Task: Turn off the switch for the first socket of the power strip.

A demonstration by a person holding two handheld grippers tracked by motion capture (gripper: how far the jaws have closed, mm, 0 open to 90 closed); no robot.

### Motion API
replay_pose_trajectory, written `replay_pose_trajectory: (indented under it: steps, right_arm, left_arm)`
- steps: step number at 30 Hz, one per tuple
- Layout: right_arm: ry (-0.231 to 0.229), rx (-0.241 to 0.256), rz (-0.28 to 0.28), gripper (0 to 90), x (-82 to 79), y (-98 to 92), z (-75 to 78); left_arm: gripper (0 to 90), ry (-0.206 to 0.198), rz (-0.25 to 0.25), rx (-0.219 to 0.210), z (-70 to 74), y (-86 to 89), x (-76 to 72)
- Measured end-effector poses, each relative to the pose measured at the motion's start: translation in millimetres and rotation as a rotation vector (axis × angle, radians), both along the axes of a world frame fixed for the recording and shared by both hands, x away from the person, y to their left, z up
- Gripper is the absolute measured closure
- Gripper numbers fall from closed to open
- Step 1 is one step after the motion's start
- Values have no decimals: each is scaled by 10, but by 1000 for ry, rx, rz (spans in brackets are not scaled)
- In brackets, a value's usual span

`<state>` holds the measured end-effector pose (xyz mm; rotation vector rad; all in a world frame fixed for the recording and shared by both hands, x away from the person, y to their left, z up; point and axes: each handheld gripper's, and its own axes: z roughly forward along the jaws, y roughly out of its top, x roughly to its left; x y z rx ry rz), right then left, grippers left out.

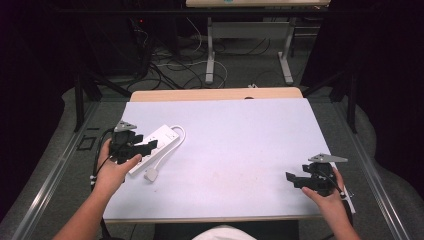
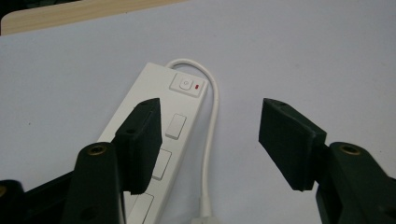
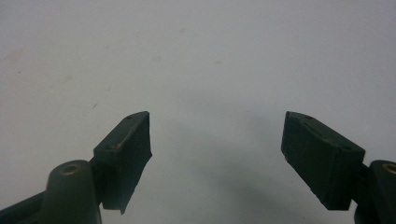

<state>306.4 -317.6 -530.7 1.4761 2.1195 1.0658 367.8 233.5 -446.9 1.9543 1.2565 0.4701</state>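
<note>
A white power strip (image 1: pixel 156 142) lies at the left of the white table cover, with its cord (image 1: pixel 169 148) looping round to a white plug (image 1: pixel 151 174) beside it. In the left gripper view the power strip (image 2: pixel 161 116) shows a switch with a red light (image 2: pixel 187 85) at its far end. My left gripper (image 1: pixel 150 146) hovers open over the strip, and its jaws straddle the strip's right side and the cord (image 2: pixel 212 121). My right gripper (image 1: pixel 292 179) is open near the table's front right, over bare cover, with nothing between its jaws (image 3: pixel 217 154).
The white cover (image 1: pixel 235 150) spreads over a wooden table whose far edge (image 1: pixel 215 94) shows. Beyond it stand another table's legs (image 1: pixel 210 55) and tangled cables (image 1: pixel 170 67) on the floor. Metal rails (image 1: pixel 60 170) run along both sides.
</note>
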Motion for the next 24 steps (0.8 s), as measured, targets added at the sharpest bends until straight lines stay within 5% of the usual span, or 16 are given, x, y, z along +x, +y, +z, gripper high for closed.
replay_pose_trajectory:
  steps: [9,24]
  right_arm:
    - [-2,4,4,237,2,3,-3]
    - [2,11,1,237,4,2,-6]
  left_arm:
    - [479,31,7,67,56,20,108]
    - [594,87,48,67,81,32,273]
